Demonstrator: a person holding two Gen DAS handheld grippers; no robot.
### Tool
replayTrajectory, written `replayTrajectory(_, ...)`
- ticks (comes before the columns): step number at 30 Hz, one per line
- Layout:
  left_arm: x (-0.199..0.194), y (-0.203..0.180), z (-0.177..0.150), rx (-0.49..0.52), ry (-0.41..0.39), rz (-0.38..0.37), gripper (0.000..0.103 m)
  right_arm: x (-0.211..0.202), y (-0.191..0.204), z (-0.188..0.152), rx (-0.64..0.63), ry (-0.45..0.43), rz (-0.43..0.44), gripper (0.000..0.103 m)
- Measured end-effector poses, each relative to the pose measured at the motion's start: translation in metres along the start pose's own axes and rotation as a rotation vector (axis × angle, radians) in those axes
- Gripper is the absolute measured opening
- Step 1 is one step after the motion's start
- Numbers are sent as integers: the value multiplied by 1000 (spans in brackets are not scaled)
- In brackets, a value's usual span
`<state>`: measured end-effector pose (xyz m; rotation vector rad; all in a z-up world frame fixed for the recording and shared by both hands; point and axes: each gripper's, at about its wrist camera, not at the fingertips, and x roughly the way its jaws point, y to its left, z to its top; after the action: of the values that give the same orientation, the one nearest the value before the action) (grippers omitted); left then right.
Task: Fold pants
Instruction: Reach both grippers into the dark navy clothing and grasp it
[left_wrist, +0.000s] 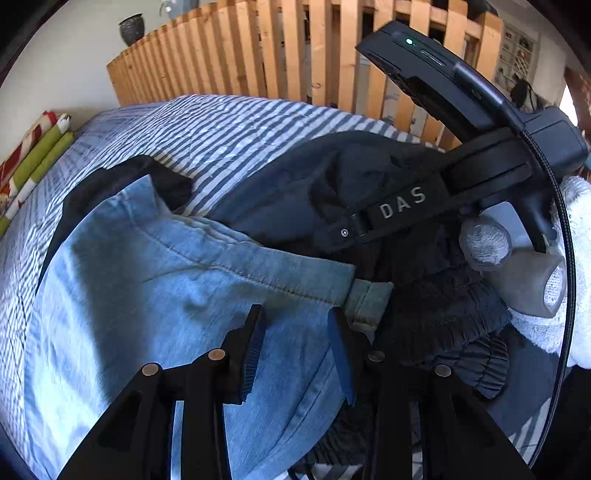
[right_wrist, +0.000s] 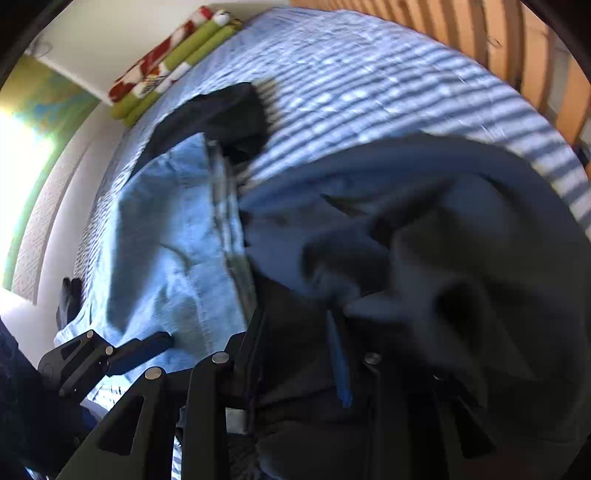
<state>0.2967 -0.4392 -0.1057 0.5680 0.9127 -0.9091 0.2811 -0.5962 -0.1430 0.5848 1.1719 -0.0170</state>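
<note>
Left wrist view: your left gripper is hanging over the light blue jeans lying on the striped bedspread, its jaws standing apart with denim below them, not pinched. Right of the jeans, dark pants are lying bunched, and your gloved hand is holding the right gripper, whose jaws are narrowing around dark fabric; the blur is hiding whether they are pinching it.
</note>
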Motion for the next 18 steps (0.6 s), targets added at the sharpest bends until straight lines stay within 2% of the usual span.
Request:
replayTrajectory(1,3,-2,1,2,6,2,38,2,-6,-2,28,-22,-20,19)
replayTrajectory(3,4,-3,3,-6,2,-15,38,3,-3,-4,9,-17,-55,16)
replayTrajectory(7,14,-4,3,8,18,-7,38,-21,5,-4,-57,-100,-198,15)
replayTrajectory(8,14,-4,4,17,24,-1,38,-23,6,-4,-72,-106,-208,15)
replayTrajectory(12,17,-4,10,13,67,8,39,-11,-4,-3,-48,-33,-135,18)
replayTrajectory(16,14,-6,11,30,82,6,39,-13,-13,-6,-7,-14,-24,18)
replayTrajectory(18,12,-8,10,45,88,8,39,-16,-18,-8,8,-11,-3,18)
